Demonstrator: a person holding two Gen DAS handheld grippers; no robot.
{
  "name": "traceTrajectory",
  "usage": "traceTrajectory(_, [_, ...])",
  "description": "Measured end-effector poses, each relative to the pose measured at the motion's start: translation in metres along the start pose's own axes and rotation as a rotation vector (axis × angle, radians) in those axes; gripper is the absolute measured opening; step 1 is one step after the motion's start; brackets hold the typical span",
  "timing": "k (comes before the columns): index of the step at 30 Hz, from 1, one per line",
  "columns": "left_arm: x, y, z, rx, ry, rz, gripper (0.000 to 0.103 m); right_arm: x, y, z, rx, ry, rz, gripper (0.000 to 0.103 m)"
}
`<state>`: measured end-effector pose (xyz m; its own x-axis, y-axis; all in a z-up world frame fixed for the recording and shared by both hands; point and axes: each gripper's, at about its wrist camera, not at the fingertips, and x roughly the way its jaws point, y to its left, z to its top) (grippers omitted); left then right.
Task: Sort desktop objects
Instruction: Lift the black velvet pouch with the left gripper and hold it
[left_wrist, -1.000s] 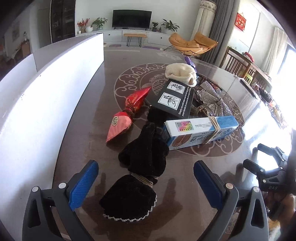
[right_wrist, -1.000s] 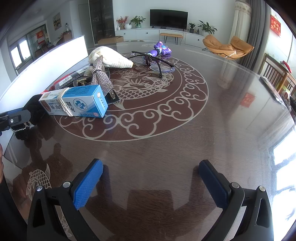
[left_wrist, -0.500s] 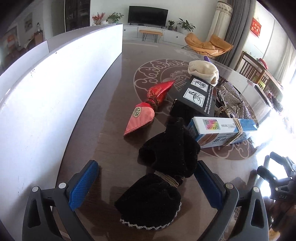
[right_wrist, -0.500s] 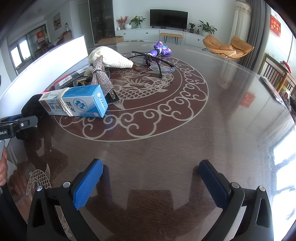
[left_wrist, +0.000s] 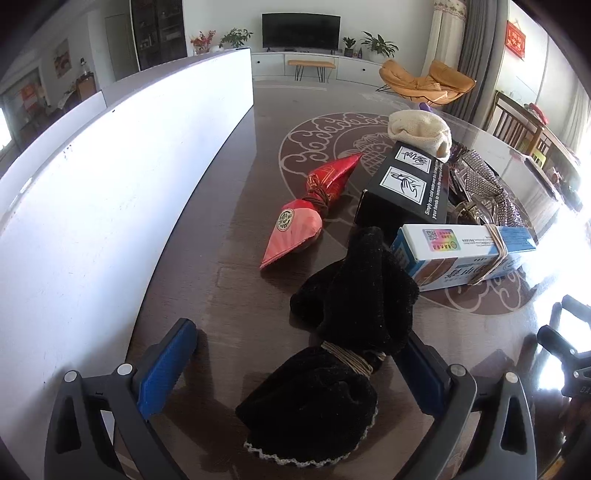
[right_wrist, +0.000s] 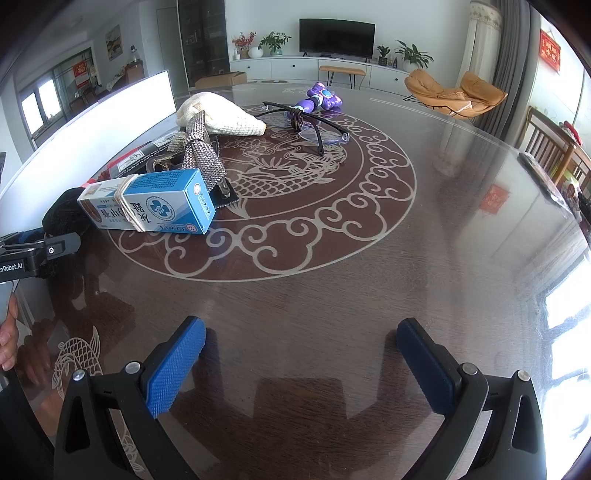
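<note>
— From where you stand, what's at the far left?

— A white board (left_wrist: 110, 192) runs along the left edge of the table (left_wrist: 236, 184). Next to it the left tool (left_wrist: 299, 363) hangs with its blue pads spread wide, and the black velvet pouch (left_wrist: 332, 354) lies between them, touching neither that I can see. The right pad (left_wrist: 421, 373) is partly hidden behind the pouch.

— Which way does the pouch lie?

— Long axis running away from the tool, frilled mouth toward it, tied with twine at the waist. Its far tip reaches the blue and white carton (left_wrist: 469, 254), which lies lengthwise left to right with a rubber band round it. Just left of those, a red cone-shaped packet (left_wrist: 310, 210) points away, toward the black box (left_wrist: 406, 188).

— And further right?

— A cream knitted bag (right_wrist: 218, 118), a sparkly silver bow (right_wrist: 199, 155) half covering something I can't make out, then dark-framed glasses (right_wrist: 306, 122) and a purple toy (right_wrist: 321, 98). The right tool (right_wrist: 301, 363) sits wide apart over bare table, holding nothing. At the left edge of its view a hand (right_wrist: 7, 332) is cut off.
</note>
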<state>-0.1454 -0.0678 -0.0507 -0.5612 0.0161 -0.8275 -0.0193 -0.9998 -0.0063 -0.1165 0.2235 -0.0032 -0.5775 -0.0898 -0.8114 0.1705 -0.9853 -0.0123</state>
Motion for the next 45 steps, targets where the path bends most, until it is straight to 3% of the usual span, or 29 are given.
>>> traceTrajectory(2, [-0.0025,0.0015,-0.0006,-0.004,-0.014,0.011,0.089,0.0000,-0.0001,0.0001,0.000,0.000,0.000,0.103])
traceTrajectory(6, [-0.0064,0.0033,-0.0015,-0.004,-0.027,-0.001,0.080,0.0000,-0.0002,0.0002,0.000,0.000,0.000,0.103])
traceTrajectory(45, [-0.0076,0.0031,-0.0014,0.013,-0.021,0.003,0.080,-0.0002,0.0002,0.0024,-0.011,0.022,0.022,0.103])
